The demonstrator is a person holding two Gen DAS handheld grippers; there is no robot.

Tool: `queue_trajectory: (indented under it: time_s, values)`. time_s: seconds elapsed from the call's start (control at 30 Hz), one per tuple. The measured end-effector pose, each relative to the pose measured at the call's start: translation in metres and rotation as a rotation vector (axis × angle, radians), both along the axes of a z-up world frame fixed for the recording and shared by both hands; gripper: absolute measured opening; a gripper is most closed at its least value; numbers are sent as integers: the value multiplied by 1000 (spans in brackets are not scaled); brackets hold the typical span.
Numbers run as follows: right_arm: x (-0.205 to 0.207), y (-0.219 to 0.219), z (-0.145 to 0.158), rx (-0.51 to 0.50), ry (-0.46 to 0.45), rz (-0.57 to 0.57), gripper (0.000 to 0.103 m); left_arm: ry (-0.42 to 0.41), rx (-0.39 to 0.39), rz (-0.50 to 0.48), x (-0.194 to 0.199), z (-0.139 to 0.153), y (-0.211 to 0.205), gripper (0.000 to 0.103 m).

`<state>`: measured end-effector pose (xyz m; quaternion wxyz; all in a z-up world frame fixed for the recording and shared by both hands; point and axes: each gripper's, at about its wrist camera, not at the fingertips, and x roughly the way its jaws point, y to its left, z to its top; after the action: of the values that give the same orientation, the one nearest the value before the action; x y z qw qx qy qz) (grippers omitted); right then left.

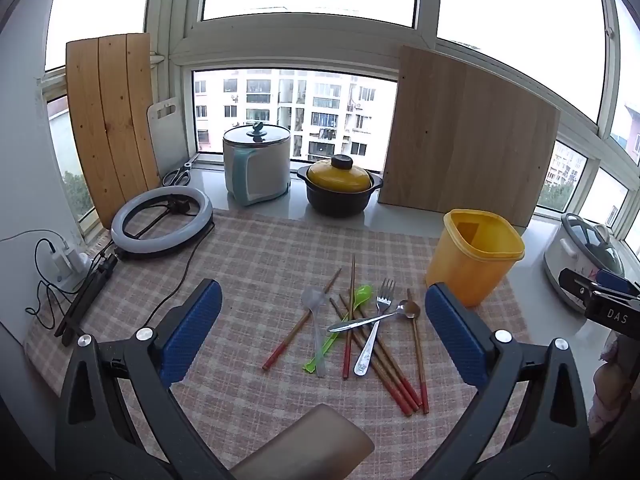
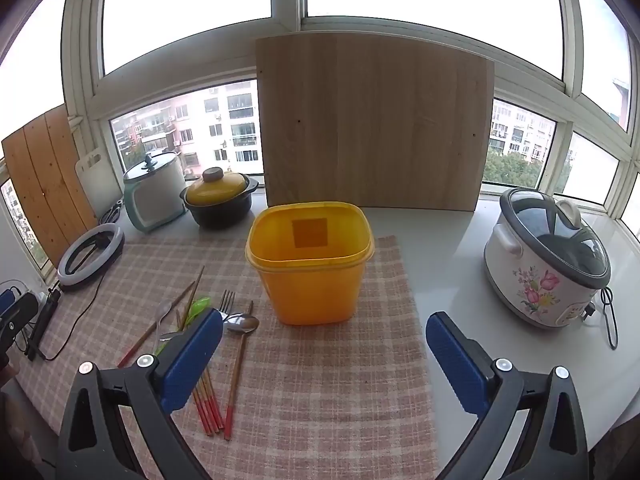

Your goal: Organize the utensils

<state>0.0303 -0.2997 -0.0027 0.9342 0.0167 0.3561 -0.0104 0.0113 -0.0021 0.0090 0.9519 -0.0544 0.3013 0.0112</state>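
Chopsticks [image 1: 384, 356], spoons and a fork [image 1: 376, 328] lie in a messy pile mid-cloth, beside the empty yellow tub [image 2: 310, 264] meant for them, while the left gripper [image 1: 320, 336] and right gripper [image 2: 324, 364] hover spread wide, holding nothing, ready to pick.

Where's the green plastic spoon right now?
In the left wrist view the green plastic spoon lies mid-pile on the checked cloth, between the clear plastic spoon and the metal fork, left of the yellow plastic bin.

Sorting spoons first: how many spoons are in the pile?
3: a clear spoon at the pile's left, a green spoon in the middle, a metal spoon lying across the fork at right. None seems hidden.
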Motion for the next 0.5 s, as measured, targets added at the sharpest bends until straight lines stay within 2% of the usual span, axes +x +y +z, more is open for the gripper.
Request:
queue_trajectory:
  time_s: [0.5]
  values:
    - [7,3,-3,-1,9,8,103,-8,-19,-2,4,-1,-1,103]
